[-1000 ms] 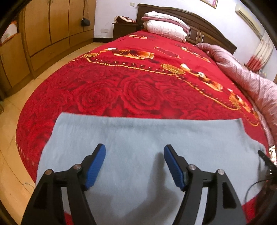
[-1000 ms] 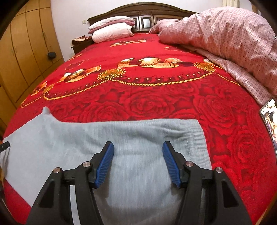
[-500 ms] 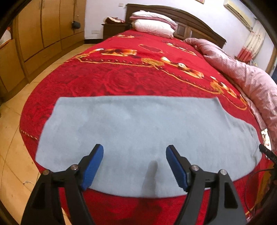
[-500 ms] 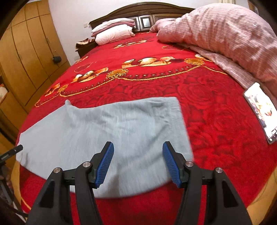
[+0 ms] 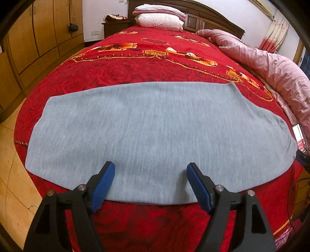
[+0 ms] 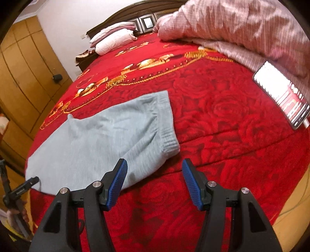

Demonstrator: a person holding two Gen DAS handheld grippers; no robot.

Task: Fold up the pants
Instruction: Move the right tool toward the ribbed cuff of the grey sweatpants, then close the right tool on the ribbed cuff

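Note:
Light grey pants (image 5: 155, 133) lie flat as one long band across the near end of a red rose-patterned bed (image 5: 147, 69). In the right wrist view the pants (image 6: 100, 139) end in a ribbed waistband (image 6: 166, 124) at their right side. My left gripper (image 5: 150, 175) is open above the pants' near edge, holding nothing. My right gripper (image 6: 154, 171) is open too, above the near right corner of the pants, its left fingertip (image 6: 121, 170) over cloth and the right one over bare bedspread.
A pink checked duvet (image 5: 271, 66) is heaped along the bed's right side, with a lit phone (image 6: 282, 93) beside it. Pillows (image 5: 160, 18) lie at the headboard. Wooden wardrobes (image 5: 34, 34) and floor are at the left. A hand (image 6: 17, 211) holds the other gripper at the lower left.
Both grippers have pulled back and up from the pants, so the whole garment and the bed's front edge show. The right one has also swung to the right. The pants stayed flat.

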